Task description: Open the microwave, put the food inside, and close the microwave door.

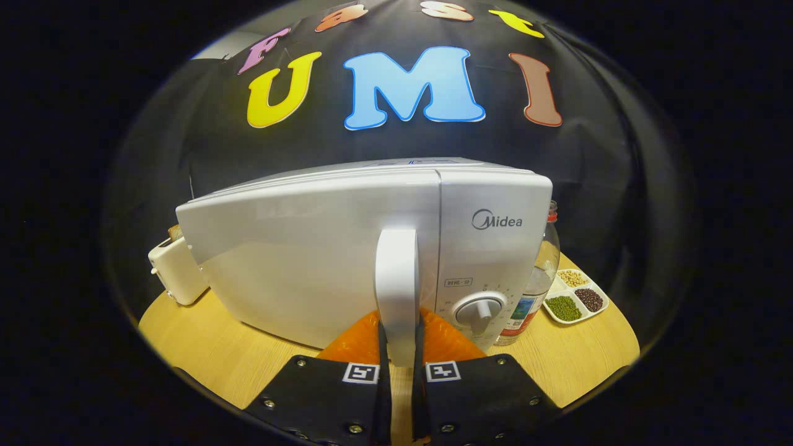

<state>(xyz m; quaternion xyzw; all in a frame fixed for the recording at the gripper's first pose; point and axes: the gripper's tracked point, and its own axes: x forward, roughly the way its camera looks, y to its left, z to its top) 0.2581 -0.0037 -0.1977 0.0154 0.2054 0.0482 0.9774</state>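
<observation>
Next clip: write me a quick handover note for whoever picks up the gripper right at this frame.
Gripper: fingers closed on the microwave's door handle, one on each side.
Microwave: on the wooden table, door shut.
Food: an orange item lies just behind the fingers, below the handle; what it is cannot be told.
Done: handle grasped.
Left: pull the door open, put the food in, close the door.
</observation>
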